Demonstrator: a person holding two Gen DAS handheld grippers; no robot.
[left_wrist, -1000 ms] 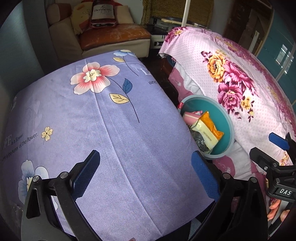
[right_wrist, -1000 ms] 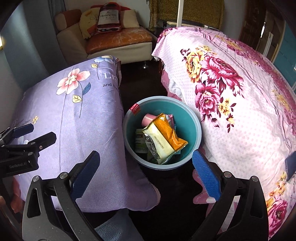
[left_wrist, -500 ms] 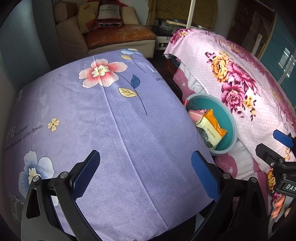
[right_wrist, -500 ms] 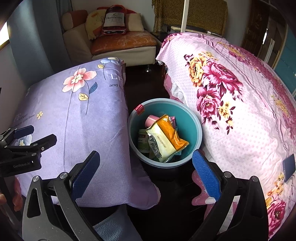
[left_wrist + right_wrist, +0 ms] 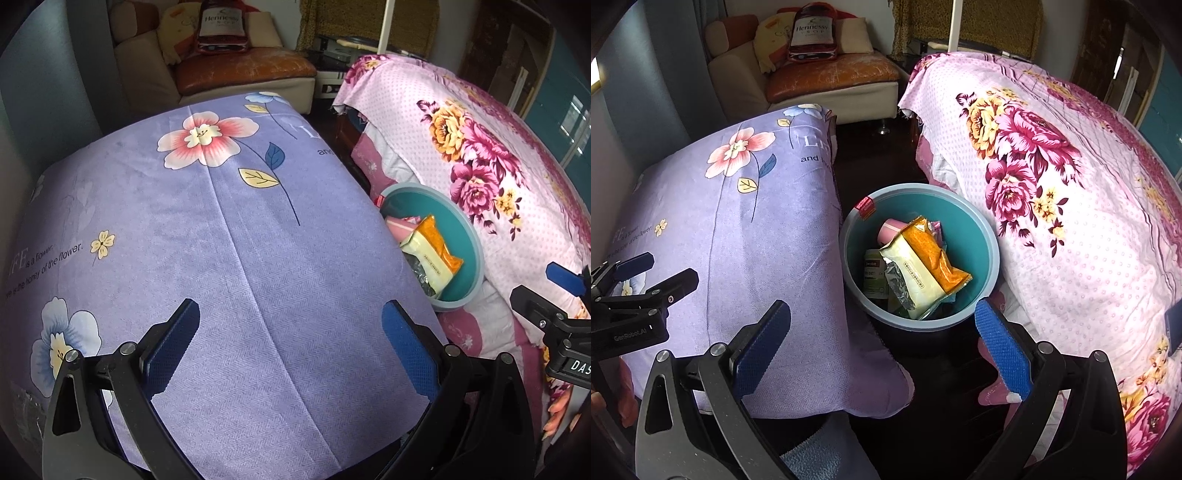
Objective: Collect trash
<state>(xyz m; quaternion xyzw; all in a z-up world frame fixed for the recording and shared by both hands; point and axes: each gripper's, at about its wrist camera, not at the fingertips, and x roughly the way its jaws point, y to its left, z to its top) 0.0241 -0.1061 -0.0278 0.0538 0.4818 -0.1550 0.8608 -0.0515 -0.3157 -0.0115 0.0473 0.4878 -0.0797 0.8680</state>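
Since a second ago both grippers have drawn back and up a little, so the round teal plastic bin (image 5: 982, 236) sits smaller and farther off in both wrist views, and more of the lilac flower-printed cloth (image 5: 229, 236) fills the left view. The bin stands on the dark floor in the gap between the two covered surfaces, at about 12 o'clock from the right gripper (image 5: 882, 339) and 3 o'clock in the left view. Inside it lies the collected trash: a crinkly yellow-and-orange foil snack packet (image 5: 923, 266) on top, a pink cylindrical cup (image 5: 892, 229) behind it at 11 o'clock, and a dark green labelled container (image 5: 873, 275) underneath at 8 o'clock. The packet looks light, soft and slippery; a pinch on its sealed end seam would likely hold best. The bin itself seems light and stiff, best taken by its rim.

The left gripper (image 5: 291, 347) hovers over the lilac cloth, jaws spread wide and empty; the right one is likewise spread and holds nothing. A pink rose-patterned bedspread (image 5: 1071, 206) presses close at 3 o'clock of the bin and the lilac cloth at 9 o'clock, leaving a narrow approach. No loose trash shows on either cloth.
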